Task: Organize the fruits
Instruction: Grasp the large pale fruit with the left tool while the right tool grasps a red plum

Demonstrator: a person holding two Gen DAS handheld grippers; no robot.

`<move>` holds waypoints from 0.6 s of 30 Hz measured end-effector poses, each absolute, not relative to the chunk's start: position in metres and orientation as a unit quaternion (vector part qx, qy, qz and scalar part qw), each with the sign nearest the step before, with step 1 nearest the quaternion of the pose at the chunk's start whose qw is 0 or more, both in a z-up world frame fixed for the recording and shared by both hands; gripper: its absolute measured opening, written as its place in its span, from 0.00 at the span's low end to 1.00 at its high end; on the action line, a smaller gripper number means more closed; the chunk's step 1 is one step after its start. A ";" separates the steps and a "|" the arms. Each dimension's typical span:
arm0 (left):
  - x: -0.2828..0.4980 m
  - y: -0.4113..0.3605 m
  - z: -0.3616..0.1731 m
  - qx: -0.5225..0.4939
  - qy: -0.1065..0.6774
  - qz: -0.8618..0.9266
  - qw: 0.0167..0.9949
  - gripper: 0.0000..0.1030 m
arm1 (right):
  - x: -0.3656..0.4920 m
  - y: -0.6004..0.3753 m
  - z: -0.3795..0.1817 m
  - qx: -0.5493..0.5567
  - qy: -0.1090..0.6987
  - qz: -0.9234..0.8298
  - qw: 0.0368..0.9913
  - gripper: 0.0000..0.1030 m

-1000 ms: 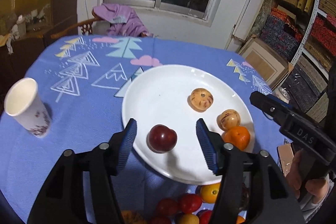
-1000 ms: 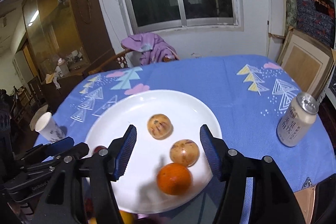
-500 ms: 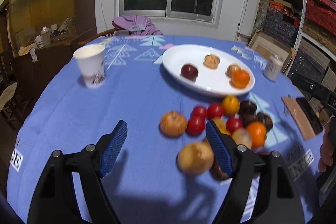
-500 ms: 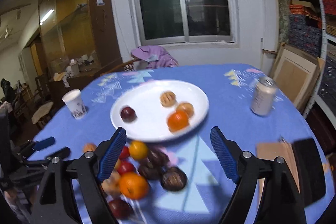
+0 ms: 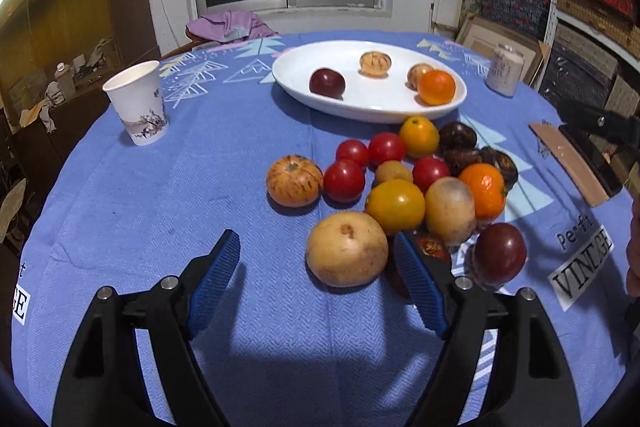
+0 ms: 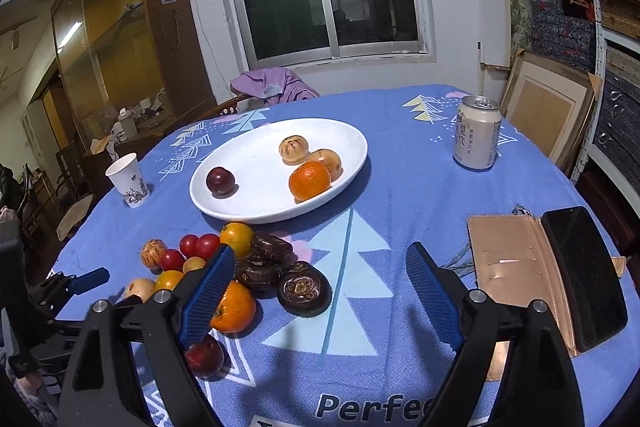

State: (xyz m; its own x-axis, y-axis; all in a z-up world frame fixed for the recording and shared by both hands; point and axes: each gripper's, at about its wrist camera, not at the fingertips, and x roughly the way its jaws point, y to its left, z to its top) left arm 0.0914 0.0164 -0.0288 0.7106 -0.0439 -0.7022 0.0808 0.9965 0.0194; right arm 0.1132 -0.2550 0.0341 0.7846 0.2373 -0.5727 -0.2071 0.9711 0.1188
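Fruit pile (image 5: 404, 195), white plate (image 5: 372, 107), grippers empty

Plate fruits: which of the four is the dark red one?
The plum sitting alone on the plate's left side; the other three are tan or orange, grouped toward the right.

The left gripper (image 5: 316, 283) had just been opening, and its blue pads (image 5: 214, 281) gripped nothing. A pale tan fruit (image 5: 346, 248) lay just ahead, close to the right-hand pad. Beyond it sat a heap of loose fruit (image 5: 404, 183), then the white plate (image 5: 372, 107) carrying four pieces. A paper cup (image 5: 138, 103) stood far ahead to the left.
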 end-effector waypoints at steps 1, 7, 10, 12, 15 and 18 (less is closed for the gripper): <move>0.095 0.017 -0.030 0.022 0.384 -0.032 0.922 0.75 | 0.113 -0.254 0.034 0.023 0.306 0.118 0.944 0.86; 0.097 0.039 -0.027 0.041 0.375 0.033 0.925 0.85 | 0.113 -0.258 0.035 0.031 0.307 0.117 0.944 0.86; 0.099 0.047 -0.027 0.034 0.384 0.037 0.922 0.85 | 0.114 -0.261 0.035 0.037 0.308 0.118 0.943 0.86; 0.101 0.043 -0.031 0.034 0.395 0.020 0.918 0.84 | 0.114 -0.261 0.035 0.037 0.309 0.119 0.943 0.86; 0.103 0.039 -0.033 0.033 0.400 -0.007 0.916 0.79 | 0.113 -0.260 0.035 0.035 0.307 0.121 0.943 0.86; 0.108 0.040 -0.036 0.013 0.411 -0.024 0.911 0.67 | 0.112 -0.260 0.035 0.033 0.307 0.121 0.943 0.86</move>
